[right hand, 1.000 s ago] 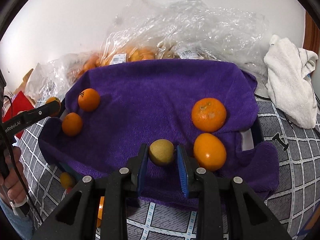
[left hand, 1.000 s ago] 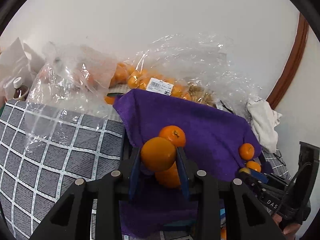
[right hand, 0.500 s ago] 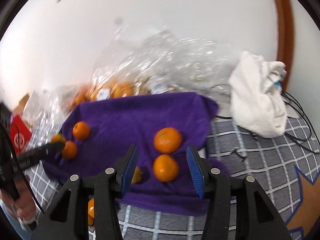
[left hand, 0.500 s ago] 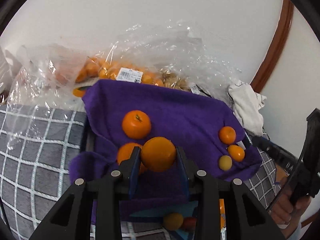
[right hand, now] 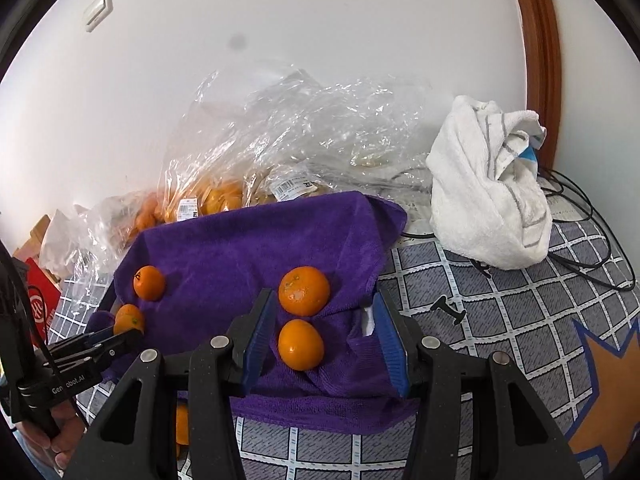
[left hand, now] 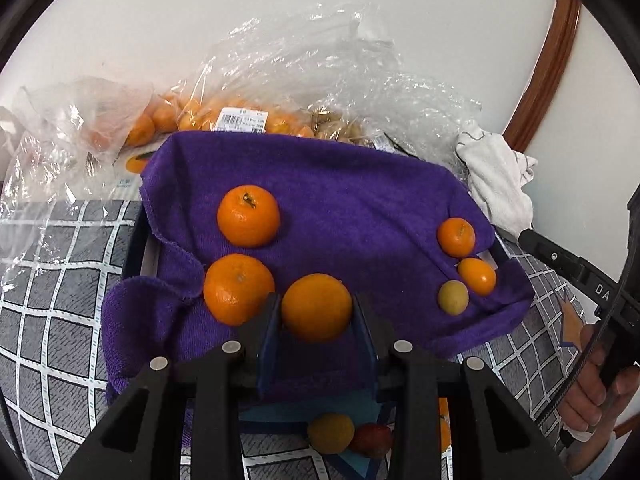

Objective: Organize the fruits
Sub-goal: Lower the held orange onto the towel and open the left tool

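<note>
**A:** What is the left tool (left hand: 316,314) doing?

**B:** Its blue pads are pressed on an orange (left hand: 316,307), low in the middle of its frame, above the near edge of the purple towel (left hand: 360,200).

**A:** And the right tool (right hand: 324,340)?

**B:** Its jaws have just been opening; they stand apart with nothing gripped. Between them in the frame are two oranges lying on the towel, one (right hand: 300,344) nearer and one (right hand: 304,290) behind it.

**A:** What else sits on the towel?

**B:** In the left view, two big oranges at centre left (left hand: 248,216) (left hand: 239,289), and at the right edge two small ones (left hand: 456,237) (left hand: 477,276) with a yellowish fruit (left hand: 453,297) just beside them.

**A:** What crowds the area?

**B:** Clear plastic bags (left hand: 304,80) of fruit (crumpled, with price labels) behind the towel against the wall, and a white cloth (right hand: 490,188) at upper right with black cables (right hand: 580,216) by it. Everything lies on a grey checked cover (right hand: 500,312). More fruit (left hand: 331,432) shows low in the left frame, partly hidden by the tool.
</note>
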`<state>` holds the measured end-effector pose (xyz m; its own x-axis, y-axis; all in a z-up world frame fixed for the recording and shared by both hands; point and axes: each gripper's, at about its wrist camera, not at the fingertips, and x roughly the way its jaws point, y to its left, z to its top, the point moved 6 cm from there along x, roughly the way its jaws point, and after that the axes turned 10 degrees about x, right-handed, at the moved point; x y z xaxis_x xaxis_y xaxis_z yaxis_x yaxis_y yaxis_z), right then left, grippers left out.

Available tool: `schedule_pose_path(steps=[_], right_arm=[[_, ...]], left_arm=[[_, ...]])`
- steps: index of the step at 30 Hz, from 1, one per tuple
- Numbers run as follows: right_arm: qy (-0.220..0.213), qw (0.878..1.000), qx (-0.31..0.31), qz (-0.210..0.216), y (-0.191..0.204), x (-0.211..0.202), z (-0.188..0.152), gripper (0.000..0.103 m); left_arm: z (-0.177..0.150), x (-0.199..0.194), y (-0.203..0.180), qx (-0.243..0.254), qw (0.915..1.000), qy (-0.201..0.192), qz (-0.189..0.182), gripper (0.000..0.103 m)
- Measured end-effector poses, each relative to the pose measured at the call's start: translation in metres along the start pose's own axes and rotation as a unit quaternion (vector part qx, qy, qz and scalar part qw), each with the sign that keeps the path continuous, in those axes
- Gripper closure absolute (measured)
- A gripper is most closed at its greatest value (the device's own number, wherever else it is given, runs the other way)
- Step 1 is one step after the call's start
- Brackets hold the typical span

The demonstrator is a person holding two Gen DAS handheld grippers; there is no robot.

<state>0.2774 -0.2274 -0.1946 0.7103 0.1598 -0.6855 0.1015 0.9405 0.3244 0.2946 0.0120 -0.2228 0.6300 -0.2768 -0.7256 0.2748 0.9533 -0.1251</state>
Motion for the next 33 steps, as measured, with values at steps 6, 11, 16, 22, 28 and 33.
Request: schedule_pose_path(steps=[6,11,16,22,28,33], right_arm=[[-0.003,1.000,-0.004,-0.003,-0.001,-0.002,-0.001,0.053],[-0.003,1.000,-0.006,-0.007,-0.001,-0.002,-0.001,0.053],[-0.004,1.000,-0.013,-0.010,0.001,-0.003,-0.001,0.053],[-0.012,0.999,-0.031,-0.014,0.005,-0.006,-0.003,0.053],[-0.020,0.999,-0.032,-0.002,0.013,-0.017,-0.008,0.053],[-0.014,0.999,-0.034,-0.004,0.022,-0.032,-0.023,0.053]], left_arm=[[-0.001,0.004,-0.003,0.011,0.9999,0.006,0.011,0.070],[-0.001,0.005,-0.004,0.015,0.9997,0.008,0.015,0.070],[-0.001,0.006,-0.004,0.017,0.9997,0.009,0.014,0.068],[0.001,0.005,-0.005,0.012,0.9999,0.007,0.003,0.063],[0.005,-0.001,-0.003,0.003,1.0000,-0.003,-0.005,0.059],[0.011,-0.012,0.001,-0.008,0.9996,-0.027,0.001,0.053]])
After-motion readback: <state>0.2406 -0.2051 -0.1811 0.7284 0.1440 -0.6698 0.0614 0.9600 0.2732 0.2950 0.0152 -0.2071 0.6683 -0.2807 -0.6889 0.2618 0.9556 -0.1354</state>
